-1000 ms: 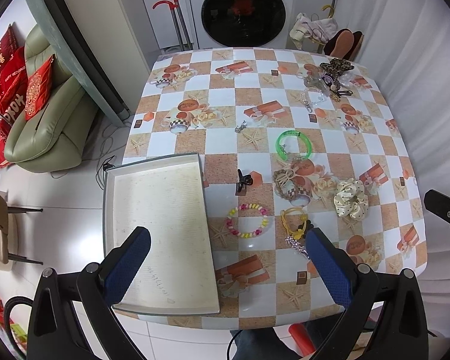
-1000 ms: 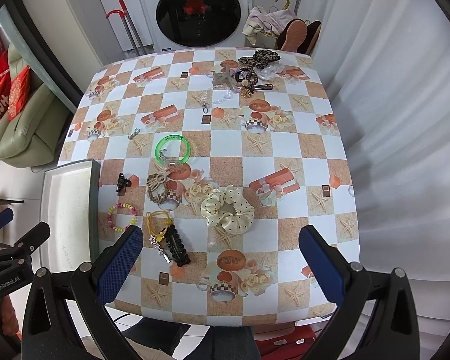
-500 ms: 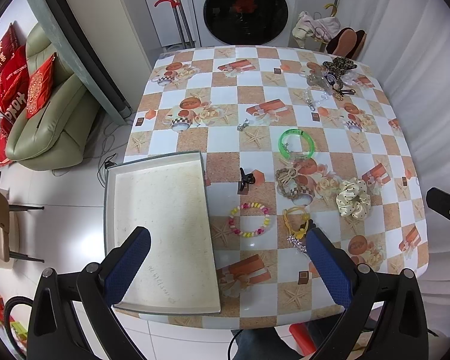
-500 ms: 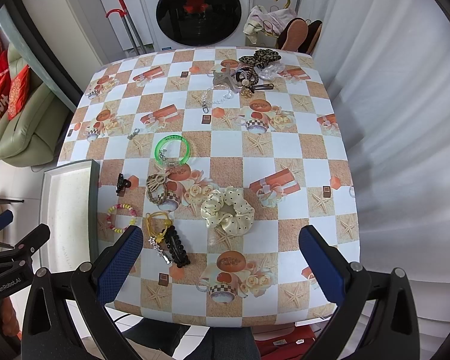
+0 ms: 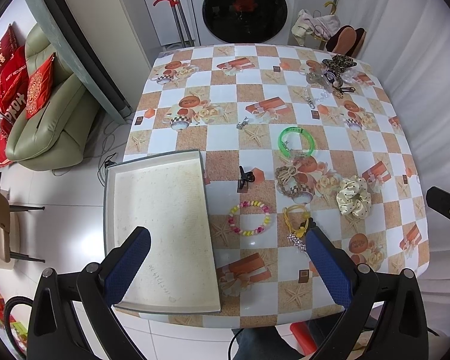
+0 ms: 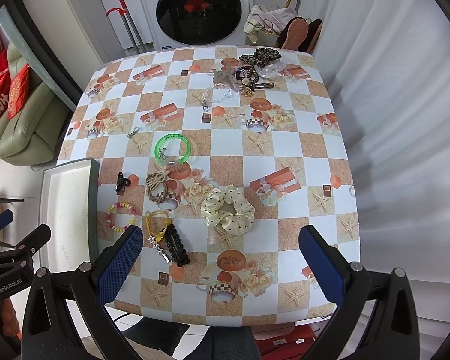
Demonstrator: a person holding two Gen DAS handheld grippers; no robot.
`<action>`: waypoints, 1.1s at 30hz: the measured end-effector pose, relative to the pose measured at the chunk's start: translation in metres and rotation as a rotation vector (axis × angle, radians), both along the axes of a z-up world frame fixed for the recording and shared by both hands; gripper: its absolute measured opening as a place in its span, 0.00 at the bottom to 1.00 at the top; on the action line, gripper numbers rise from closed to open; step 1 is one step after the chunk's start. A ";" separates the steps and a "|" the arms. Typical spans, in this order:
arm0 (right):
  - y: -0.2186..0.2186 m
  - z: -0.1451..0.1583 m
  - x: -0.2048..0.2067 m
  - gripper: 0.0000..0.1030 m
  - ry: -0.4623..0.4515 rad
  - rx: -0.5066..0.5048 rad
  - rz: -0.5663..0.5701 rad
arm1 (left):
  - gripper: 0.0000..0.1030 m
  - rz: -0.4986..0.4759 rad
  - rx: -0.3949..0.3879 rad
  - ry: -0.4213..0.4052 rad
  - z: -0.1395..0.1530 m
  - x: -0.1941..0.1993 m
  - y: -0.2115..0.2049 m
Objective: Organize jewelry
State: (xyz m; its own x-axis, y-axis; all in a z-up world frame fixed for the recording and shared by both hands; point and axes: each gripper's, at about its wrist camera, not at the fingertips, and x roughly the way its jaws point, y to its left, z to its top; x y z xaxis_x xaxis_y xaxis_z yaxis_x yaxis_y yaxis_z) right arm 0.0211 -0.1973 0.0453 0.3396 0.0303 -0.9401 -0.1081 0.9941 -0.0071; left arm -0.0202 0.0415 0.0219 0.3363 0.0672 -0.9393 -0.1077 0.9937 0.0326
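A shallow white tray (image 5: 114, 198) (image 6: 49, 198) lies at the table's left front. Right of it are a pastel bead bracelet (image 5: 249, 217) (image 6: 121, 216), a small black claw clip (image 5: 244, 177) (image 6: 122, 181), a green bangle (image 5: 297, 142) (image 6: 172, 148), a woven bracelet (image 5: 288, 180) (image 6: 157, 187), a yellow hair tie (image 5: 297, 219) (image 6: 157, 220), a cream dotted scrunchie (image 5: 354, 196) (image 6: 228, 208) and a black beaded clip (image 6: 177, 249). My left gripper (image 5: 228, 261) hovers open above the tray's right edge. My right gripper (image 6: 220, 258) hovers open over the front of the table. Both hold nothing.
More hair pieces and a chain (image 6: 219, 97) are piled at the far right corner (image 5: 334, 73) (image 6: 252, 70). A washing machine (image 5: 244, 6) stands behind the table, a green sofa (image 5: 45, 120) on the left, white curtains (image 6: 390, 105) on the right. A person's legs (image 6: 195, 342) show under the near edge.
The left wrist view has shifted slightly, so the table sits a little lower and further right. The right gripper has barely moved. Nothing on the table has moved.
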 end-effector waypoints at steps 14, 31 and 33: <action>0.000 0.000 -0.001 1.00 0.001 -0.001 0.000 | 1.00 0.001 0.001 0.004 0.000 0.001 -0.001; 0.001 0.000 -0.001 1.00 0.002 -0.003 0.000 | 1.00 0.003 0.000 0.008 0.002 0.003 -0.002; 0.000 0.000 -0.001 1.00 0.002 -0.003 0.000 | 1.00 0.002 0.000 0.007 0.002 0.003 -0.002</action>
State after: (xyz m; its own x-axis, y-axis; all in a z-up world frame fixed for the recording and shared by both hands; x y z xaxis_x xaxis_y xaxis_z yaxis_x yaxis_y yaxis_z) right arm 0.0204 -0.1971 0.0454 0.3380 0.0276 -0.9408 -0.1086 0.9940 -0.0098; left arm -0.0174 0.0393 0.0235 0.3292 0.0676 -0.9418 -0.1090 0.9935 0.0332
